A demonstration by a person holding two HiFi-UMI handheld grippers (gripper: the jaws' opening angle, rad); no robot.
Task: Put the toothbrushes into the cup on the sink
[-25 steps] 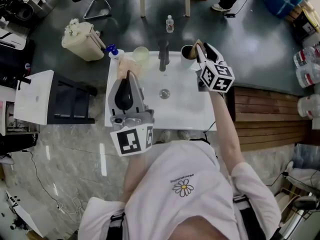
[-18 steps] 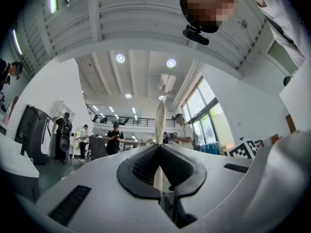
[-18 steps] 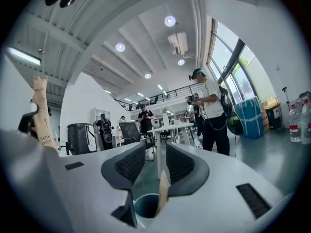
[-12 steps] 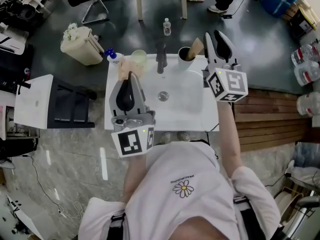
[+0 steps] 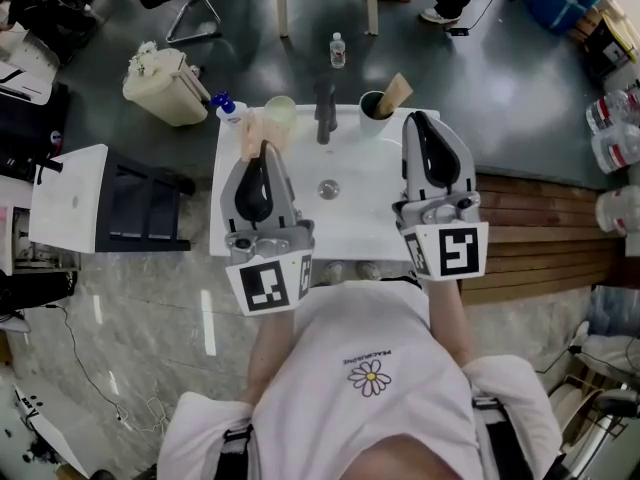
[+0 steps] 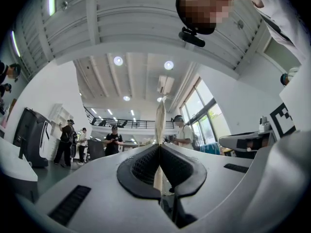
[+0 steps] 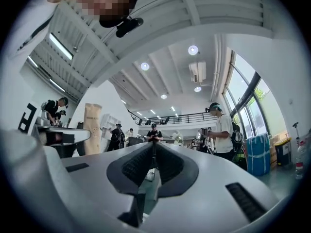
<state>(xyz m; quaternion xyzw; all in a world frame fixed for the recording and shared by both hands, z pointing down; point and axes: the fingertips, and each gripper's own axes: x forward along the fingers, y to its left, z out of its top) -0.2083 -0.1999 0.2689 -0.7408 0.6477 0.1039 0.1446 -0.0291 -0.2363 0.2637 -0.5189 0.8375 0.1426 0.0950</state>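
Altogether, toothbrushes: two, each in a tan paper pack. The held toothbrush (image 5: 249,133) is in the left gripper (image 5: 262,148); the other toothbrush (image 5: 396,94) leans tilted in the dark cup (image 5: 372,109).
Cups: two on the back ledge of the sink (image 5: 370,203). The dark cup is right of the faucet (image 5: 325,113), the pale cup (image 5: 281,114) left of it.
Left gripper: jaws clamped on the held toothbrush, which shows edge-on and upright in the left gripper view, over the sink's left rear part.
Right gripper (image 5: 418,120): jaws pressed together with nothing between them, over the sink's right edge, near the dark cup but apart from it.
Drain (image 5: 328,188): one, mid-basin.
In the way: the faucet stands between the held toothbrush and the dark cup; the pale cup sits just beside the held toothbrush.
Around: one blue-capped bottle (image 5: 226,103) at the sink's left rear corner, one lined bin (image 5: 165,83), one small bottle (image 5: 338,48) on the floor behind, one white cabinet (image 5: 72,196) to the left.
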